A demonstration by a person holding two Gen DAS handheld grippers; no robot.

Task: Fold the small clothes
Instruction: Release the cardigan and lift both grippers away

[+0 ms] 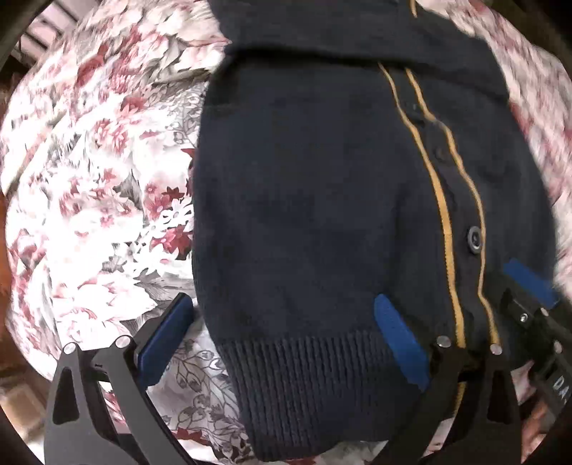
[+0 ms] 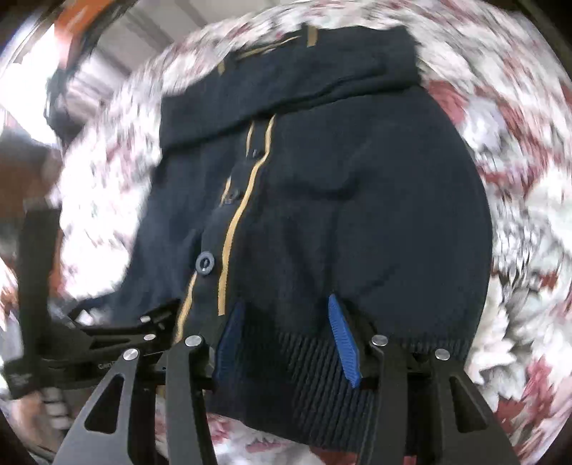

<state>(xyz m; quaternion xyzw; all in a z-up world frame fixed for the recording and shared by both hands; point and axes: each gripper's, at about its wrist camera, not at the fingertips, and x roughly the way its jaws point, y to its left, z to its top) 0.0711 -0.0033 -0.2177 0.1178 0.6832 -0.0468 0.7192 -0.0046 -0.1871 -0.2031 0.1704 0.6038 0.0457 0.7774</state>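
Note:
A small navy knit cardigan [image 1: 314,200] with mustard stripes and dark buttons lies on a floral bedsheet [image 1: 100,171]. Its sleeves are folded across the top. My left gripper [image 1: 282,343] is open, its blue pads straddling the ribbed hem's left part. The right gripper's blue pad [image 1: 532,282] shows at the hem's right side. In the right wrist view the cardigan [image 2: 357,214] fills the middle. My right gripper [image 2: 286,343] is open, with the ribbed hem [image 2: 296,379] lying between its pads. The left gripper's black frame [image 2: 118,336] is beside it on the left.
The red and grey floral sheet [image 2: 529,214] surrounds the garment on all sides. A striped wall or furniture [image 2: 150,28] shows at the far top left of the right wrist view. That view is motion-blurred.

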